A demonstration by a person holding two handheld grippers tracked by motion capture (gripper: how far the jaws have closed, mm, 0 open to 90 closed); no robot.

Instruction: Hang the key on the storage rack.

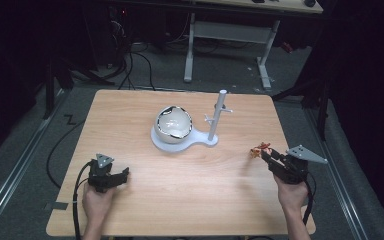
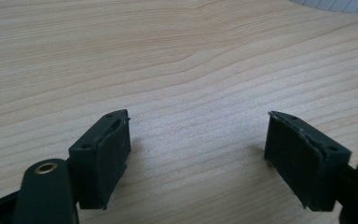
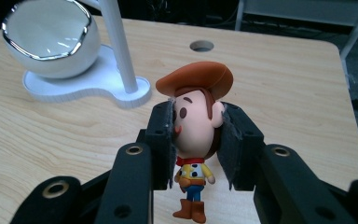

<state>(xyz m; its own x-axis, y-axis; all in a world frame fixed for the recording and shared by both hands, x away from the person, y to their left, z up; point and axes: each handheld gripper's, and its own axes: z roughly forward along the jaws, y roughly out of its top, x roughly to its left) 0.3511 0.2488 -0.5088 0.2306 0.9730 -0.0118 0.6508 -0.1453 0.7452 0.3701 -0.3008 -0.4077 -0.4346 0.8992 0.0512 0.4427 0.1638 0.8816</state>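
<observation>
— Fingers [image 3: 161,140] of the right gripper [image 3: 196,140] clamp the cowboy figurine's [image 3: 196,126] head, right of the white bowl stand [image 1: 180,142]!
— Left gripper [image 2: 198,154] gapes empty above the tabletop [image 2: 177,56]. Carrying step, I'd say; next, steady travel toward that stand.

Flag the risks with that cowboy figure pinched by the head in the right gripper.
1. The right gripper clamps the cowboy figure only at its round head; body and boots hang free, so it might swivel or slip out.
2. The white stand has a thin post with side pegs beside the white bowl; an approach from the right could snag hat or jaws.
3. The left gripper rests open on the table, steadying nothing.
</observation>
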